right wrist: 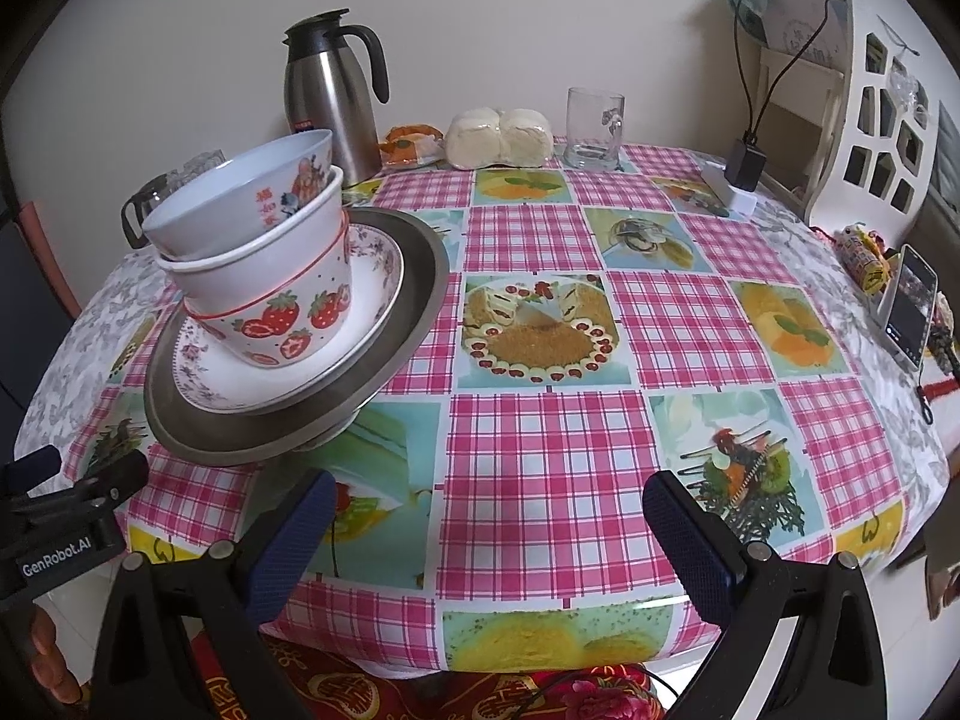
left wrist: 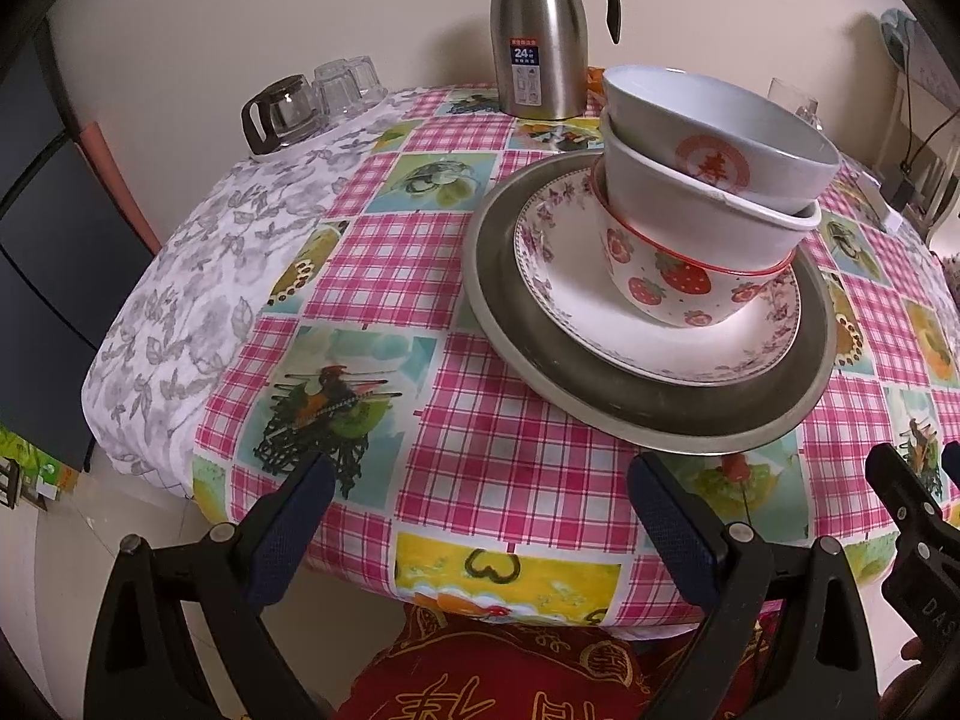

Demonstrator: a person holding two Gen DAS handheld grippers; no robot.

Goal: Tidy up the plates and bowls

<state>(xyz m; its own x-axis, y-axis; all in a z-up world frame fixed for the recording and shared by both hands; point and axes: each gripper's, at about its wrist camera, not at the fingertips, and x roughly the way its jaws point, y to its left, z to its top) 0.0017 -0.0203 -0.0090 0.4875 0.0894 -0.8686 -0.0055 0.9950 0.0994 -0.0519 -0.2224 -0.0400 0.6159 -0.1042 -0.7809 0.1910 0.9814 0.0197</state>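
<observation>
A stack stands on the table: a grey metal plate (left wrist: 600,384) at the bottom, a floral white plate (left wrist: 576,282) on it, then a strawberry bowl (left wrist: 672,282), a plain white bowl (left wrist: 678,210) and a white bowl with a red emblem (left wrist: 714,138) nested on top. The same stack shows in the right wrist view, with the metal plate (right wrist: 252,438) and strawberry bowl (right wrist: 288,318) at the left. My left gripper (left wrist: 480,486) is open and empty, just short of the stack's near edge. My right gripper (right wrist: 486,504) is open and empty, to the right of the stack.
A steel thermos jug (left wrist: 540,42) stands at the back. A glass pot (left wrist: 282,111) and upturned glasses (left wrist: 348,81) sit at the back left. A glass mug (right wrist: 594,129), wrapped buns (right wrist: 501,138), a phone (right wrist: 909,306) and a charger (right wrist: 741,171) are at the back right.
</observation>
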